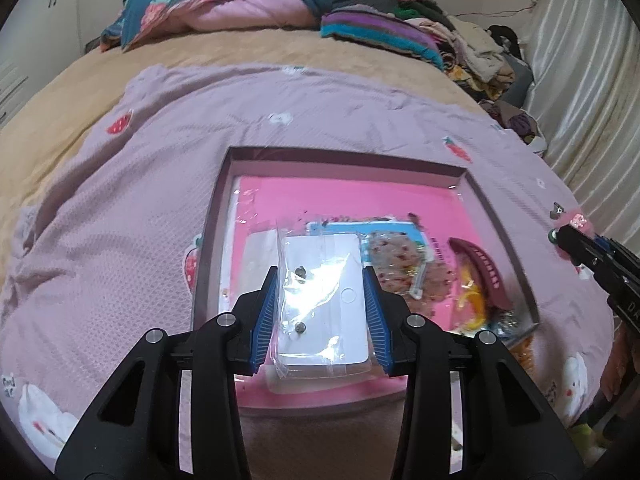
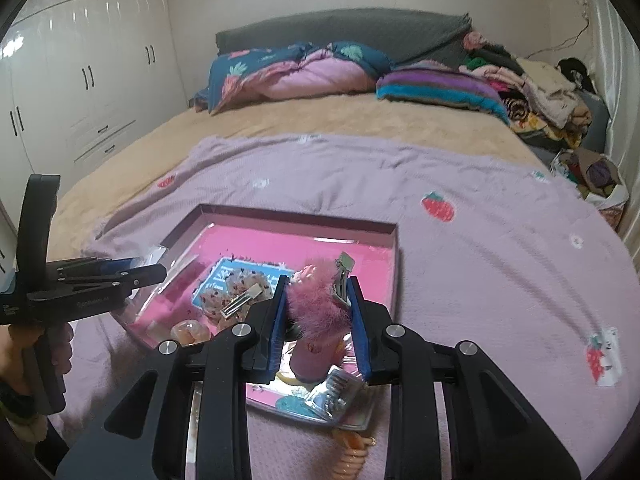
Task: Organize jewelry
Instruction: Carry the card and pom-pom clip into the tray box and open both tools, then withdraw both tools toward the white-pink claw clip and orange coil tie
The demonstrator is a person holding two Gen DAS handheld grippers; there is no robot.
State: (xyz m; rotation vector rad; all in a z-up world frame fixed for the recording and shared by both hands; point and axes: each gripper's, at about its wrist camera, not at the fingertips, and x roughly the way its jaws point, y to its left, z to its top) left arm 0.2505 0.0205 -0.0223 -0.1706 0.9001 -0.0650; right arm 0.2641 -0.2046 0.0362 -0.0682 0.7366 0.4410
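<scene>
Two hand-held grippers work over the bed: the left hand-held gripper (image 1: 324,300) is closed on a bagged earring card (image 1: 323,304), the right hand-held gripper (image 2: 318,320) on a fluffy pink hair clip (image 2: 320,308), both likely headed into the tray (image 1: 344,158) beyond.

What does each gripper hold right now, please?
Left gripper: jaws closed on the white earring card in its clear bag, above the tray.
Right gripper: jaws closed on the fluffy pink hair clip.
</scene>
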